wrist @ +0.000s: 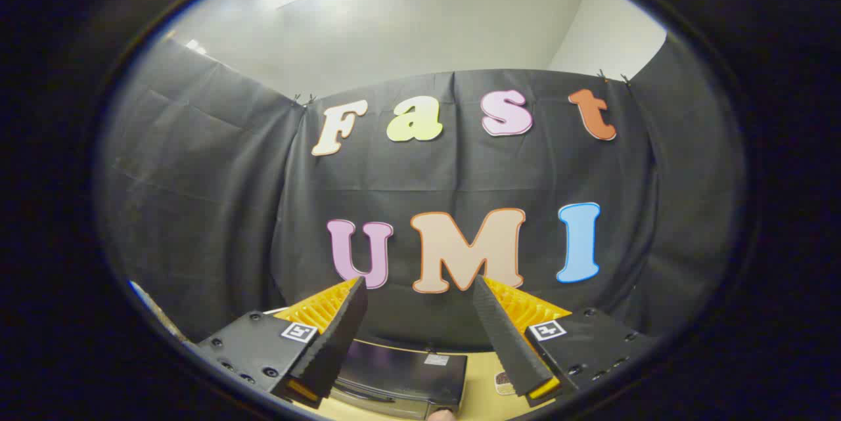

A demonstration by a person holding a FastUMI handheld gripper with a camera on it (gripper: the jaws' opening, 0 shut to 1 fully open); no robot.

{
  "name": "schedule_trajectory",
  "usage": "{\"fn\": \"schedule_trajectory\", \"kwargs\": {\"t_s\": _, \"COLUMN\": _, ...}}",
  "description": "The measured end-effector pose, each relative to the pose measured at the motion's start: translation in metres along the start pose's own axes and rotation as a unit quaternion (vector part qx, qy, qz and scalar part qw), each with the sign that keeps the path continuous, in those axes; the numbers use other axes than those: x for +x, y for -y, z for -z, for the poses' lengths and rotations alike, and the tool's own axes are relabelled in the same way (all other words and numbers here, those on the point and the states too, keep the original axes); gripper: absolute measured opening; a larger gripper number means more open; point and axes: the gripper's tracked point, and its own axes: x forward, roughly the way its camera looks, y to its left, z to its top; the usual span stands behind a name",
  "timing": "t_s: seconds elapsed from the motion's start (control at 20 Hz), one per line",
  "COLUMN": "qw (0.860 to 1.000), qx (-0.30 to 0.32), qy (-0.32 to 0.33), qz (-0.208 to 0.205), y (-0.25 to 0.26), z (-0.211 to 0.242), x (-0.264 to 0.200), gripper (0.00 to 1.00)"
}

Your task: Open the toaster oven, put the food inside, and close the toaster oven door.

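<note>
Two parted jaws above toaster oven [401, 378]

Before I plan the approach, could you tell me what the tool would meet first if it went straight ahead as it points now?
Probably the black cloth wall: the open tool points above the toaster oven on the table, though depth is unclear.

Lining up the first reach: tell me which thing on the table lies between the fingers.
The dark toaster oven, broad and boxy, below the open gripper's gap; the small pale item sits aside, by one finger.
</note>
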Motion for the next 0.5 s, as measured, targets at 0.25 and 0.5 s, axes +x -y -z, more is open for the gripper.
{"fn": "schedule_trajectory", "kwargs": {"t_s": 0.25, "qw": 1.0, "qx": 0.009, "qy": -0.01, "qz": -0.004, "y": -0.011, "z": -0.001, "x": 0.021, "gripper": 1.0}}
{"fn": "schedule_trajectory", "kwargs": {"t_s": 0.5, "qw": 1.0, "qx": 0.004, "qy": -0.015, "qz": -0.012, "y": -0.022, "z": 0.002, "x": 0.028, "gripper": 1.0}}
